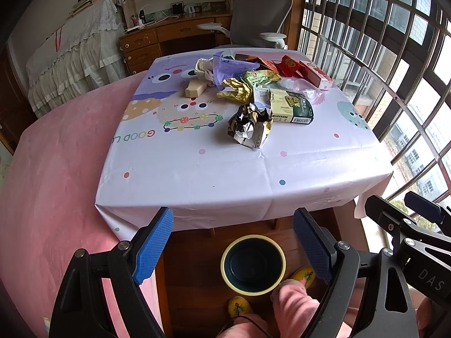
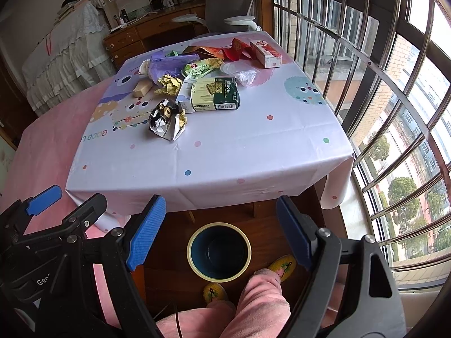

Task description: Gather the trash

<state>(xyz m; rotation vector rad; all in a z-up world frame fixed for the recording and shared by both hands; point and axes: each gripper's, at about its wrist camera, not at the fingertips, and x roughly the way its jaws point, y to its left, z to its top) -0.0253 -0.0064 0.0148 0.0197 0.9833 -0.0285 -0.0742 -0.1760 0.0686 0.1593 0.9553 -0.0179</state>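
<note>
Trash lies heaped on the far half of a table with a cartoon-print cloth [image 1: 197,169] [image 2: 225,146]: a crumpled black-and-gold wrapper [image 1: 249,126] [image 2: 166,119] nearest me, a green cracker box [image 1: 291,107] [image 2: 215,94], a crumpled yellow wrapper [image 1: 235,90] [image 2: 169,84], a purple bag [image 1: 229,67] [image 2: 169,66] and a red-and-white carton [image 1: 315,74] [image 2: 266,53]. On the floor below the table's near edge stands a dark bin with a yellow rim [image 1: 252,264] [image 2: 219,251], nothing inside. My left gripper [image 1: 232,219] and right gripper [image 2: 221,205] hover open above the bin, holding nothing.
A pink-covered bed [image 1: 50,183] lies to the left of the table. A barred window [image 1: 394,70] runs along the right. A person's pink trouser legs [image 2: 253,304] and yellow slippers [image 2: 283,266] stand by the bin. A wooden desk [image 1: 157,33] and grey chair [image 1: 259,17] are behind.
</note>
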